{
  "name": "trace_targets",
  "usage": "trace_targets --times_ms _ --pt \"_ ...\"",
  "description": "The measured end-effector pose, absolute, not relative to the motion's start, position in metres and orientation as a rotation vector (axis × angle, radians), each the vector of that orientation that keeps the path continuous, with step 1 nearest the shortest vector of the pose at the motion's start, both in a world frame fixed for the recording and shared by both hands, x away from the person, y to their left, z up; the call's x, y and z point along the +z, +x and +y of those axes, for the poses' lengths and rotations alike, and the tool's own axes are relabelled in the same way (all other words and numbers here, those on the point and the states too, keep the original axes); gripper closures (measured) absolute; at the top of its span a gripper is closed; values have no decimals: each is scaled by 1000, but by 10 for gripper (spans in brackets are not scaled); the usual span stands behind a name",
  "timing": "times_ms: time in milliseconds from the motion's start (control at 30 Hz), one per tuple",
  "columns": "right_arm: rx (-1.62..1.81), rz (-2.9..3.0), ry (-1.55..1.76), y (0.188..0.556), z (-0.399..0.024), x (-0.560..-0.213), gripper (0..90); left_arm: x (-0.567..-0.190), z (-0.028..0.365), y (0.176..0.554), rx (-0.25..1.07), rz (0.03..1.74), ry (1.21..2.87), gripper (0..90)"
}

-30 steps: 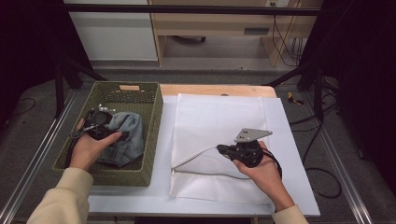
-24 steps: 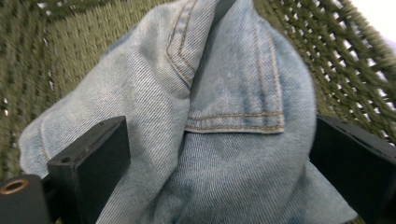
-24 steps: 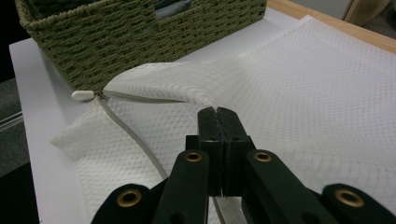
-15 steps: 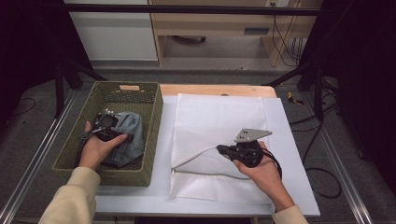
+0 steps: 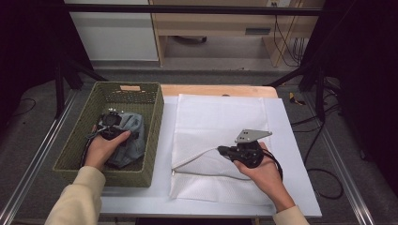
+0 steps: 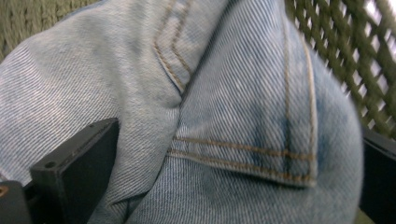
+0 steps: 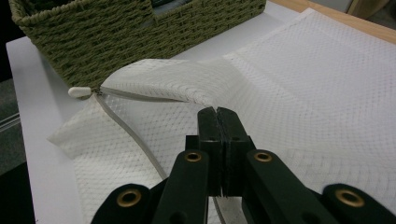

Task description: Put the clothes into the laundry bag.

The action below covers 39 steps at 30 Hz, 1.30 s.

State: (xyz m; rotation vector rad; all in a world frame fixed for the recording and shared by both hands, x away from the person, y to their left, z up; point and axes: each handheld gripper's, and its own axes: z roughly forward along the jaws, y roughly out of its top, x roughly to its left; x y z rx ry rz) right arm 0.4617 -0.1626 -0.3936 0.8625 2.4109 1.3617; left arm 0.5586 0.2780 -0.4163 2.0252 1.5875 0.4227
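A pair of light blue jeans [image 5: 130, 137] lies crumpled in the green woven basket [image 5: 155, 123] at the left. My left gripper [image 5: 111, 125] is pushed down onto them. Its jaws have just spread to their widest, and a fold of denim [image 6: 224, 93] bulges between them, so the left gripper [image 6: 239, 130] is open. A white mesh bag [image 5: 220, 117] lies flat on the table's middle. My right gripper [image 5: 221, 150] is shut on the bag's upper layer beside the unzipped mouth. In the right gripper view, that gripper [image 7: 217, 111] holds the mesh [image 7: 317, 84] raised, the mouth gaping toward the basket [image 7: 140, 37].
The bag rests on a white board [image 5: 293, 140] with a wooden table edge [image 5: 211, 90] behind it. The zip pull [image 7: 78, 91] lies at the bag's corner near the basket. Metal rails run down both sides, and cables [image 5: 324, 173] trail at the right.
My left hand has moved farther into the basket and sunk onto the jeans. The right hand and the bag have stayed still.
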Motion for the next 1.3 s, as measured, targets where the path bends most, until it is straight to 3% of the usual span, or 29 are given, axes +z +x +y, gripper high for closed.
trace_targets --times_ms 400,567,1300 --pt "1359 2424 864 462 -160 -395 895 -429 259 558 552 1532 2165 0" --pt "1356 2425 860 462 -158 -396 894 -436 245 559 667 1518 2270 0" --pt "1349 2419 863 460 -160 -394 885 -434 256 559 623 1522 2207 0"
